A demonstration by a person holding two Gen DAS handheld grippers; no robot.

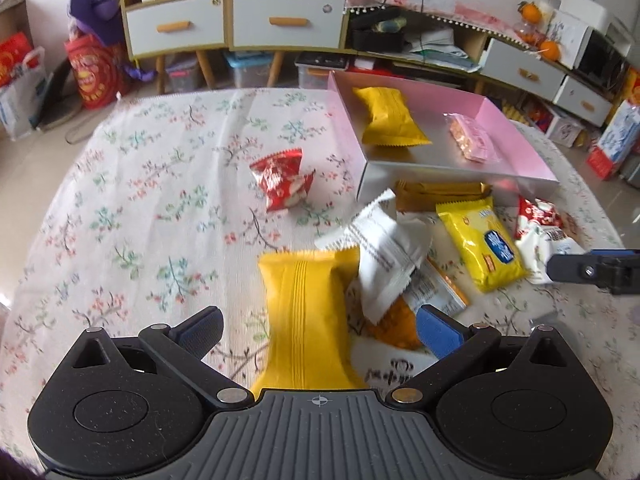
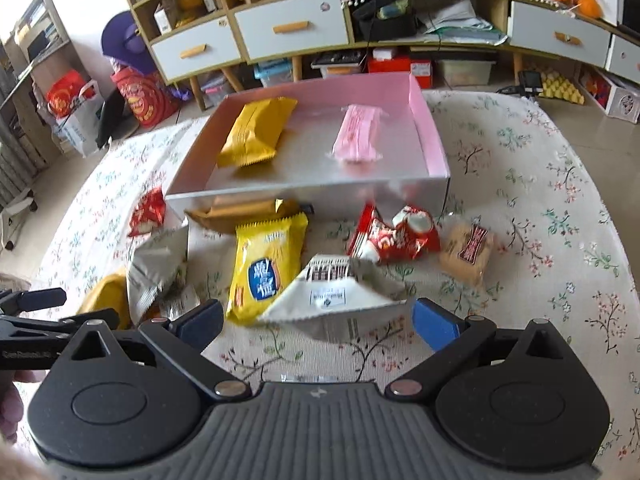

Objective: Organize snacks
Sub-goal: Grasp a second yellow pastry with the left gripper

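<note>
Both tools stand wide open, gripping nothing: the left tool (image 1: 320, 330) straddles a yellow packet (image 1: 306, 312) on the flowered surface (image 1: 140, 220), the right tool (image 2: 318, 322) a white packet (image 2: 340, 296). The pink box (image 2: 430, 136) (beyond the loose snacks) holds two packets.

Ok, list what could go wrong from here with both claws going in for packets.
1. The yellow packet between the open left claw lies against the white packet; closing may drag both.
2. The right claw straddles a limp grey packet; it could crumple or slip.
3. The claws are close together and may collide.
</note>
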